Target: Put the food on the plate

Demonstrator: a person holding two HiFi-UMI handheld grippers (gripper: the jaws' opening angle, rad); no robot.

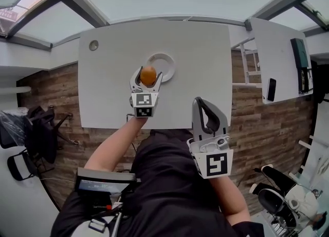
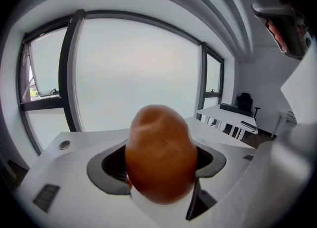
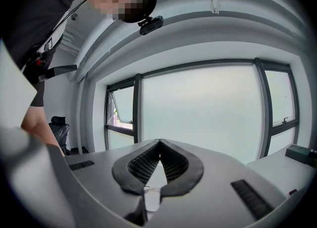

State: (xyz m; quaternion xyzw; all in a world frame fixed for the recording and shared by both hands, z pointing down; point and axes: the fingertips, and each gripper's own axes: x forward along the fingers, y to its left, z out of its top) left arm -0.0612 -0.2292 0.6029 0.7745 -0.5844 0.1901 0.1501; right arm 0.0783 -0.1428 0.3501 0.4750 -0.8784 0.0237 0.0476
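The white bench (image 1: 108, 92) is seen filling the middle of the head view, with a round hole (image 1: 93, 45) set at its 10 o'clock corner. A second white table (image 1: 277, 61) is spotted off at 2 o'clock, well apart from the bench. The white plate (image 1: 165, 62) is placed a little past the bench's centre, towards 12 o'clock.

The left gripper (image 1: 148, 79) is held out over the bench, and its fingers (image 1: 136, 79) are clamped round the potato (image 1: 148, 75). In the left gripper view the brown potato (image 2: 161, 160) is caught between the dark pads (image 2: 111, 165), and most of the gap is filled by it. From above, the potato is seen over the plate's 7 o'clock rim; whether the plate is touched by it cannot be told.

The right gripper (image 1: 201, 102) is kept at the bench's near edge, at 5 o'clock from the plate and well apart from it. Its fingers (image 3: 133, 165) are brought together at the tips, and nothing is held between them.
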